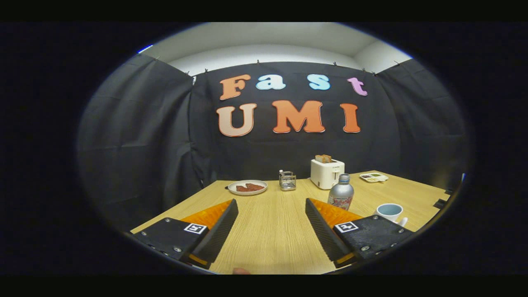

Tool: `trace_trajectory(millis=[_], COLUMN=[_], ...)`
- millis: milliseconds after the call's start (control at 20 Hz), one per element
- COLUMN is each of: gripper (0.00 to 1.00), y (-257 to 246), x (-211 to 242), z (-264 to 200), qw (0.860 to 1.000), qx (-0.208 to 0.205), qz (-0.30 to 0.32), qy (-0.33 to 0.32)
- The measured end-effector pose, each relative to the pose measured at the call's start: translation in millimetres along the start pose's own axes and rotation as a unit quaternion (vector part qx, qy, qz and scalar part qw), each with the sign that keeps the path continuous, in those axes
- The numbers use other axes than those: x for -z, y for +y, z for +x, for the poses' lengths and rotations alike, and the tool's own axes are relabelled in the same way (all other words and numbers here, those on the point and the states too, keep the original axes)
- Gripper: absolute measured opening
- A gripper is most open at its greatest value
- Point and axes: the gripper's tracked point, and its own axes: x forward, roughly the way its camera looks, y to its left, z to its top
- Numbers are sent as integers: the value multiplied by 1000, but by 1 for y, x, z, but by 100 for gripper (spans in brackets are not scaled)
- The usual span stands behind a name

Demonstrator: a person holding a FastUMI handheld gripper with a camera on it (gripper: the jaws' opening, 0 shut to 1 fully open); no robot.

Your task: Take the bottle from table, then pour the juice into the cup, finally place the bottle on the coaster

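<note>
Standing upright, the bottle (341,192) sits at about 1 o'clock, just beyond my right finger and outside the gap. My gripper (271,225) is spread wide, holding nothing. The cup (390,211) is at 4 o'clock from the bottle, close by. Likely risks: closing in off-line clips the bottle and tips it; swinging right knocks the cup. The toaster (326,172) stands behind the bottle, on the table (272,231).

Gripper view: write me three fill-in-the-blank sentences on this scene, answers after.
1. The gripper has its fingers ____ with nothing between them.
2. The silver metal bottle stands ____ on the wooden table.
3. Bread sticks out of the white ____.

Answers: open; upright; toaster
</note>
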Motion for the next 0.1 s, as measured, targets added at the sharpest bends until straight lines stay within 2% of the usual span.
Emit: trace_trajectory(millis=[100], gripper=[97], y=[5], x=[5], z=[-2], qw=[1000], qx=[1], qz=[-18], qy=[2])
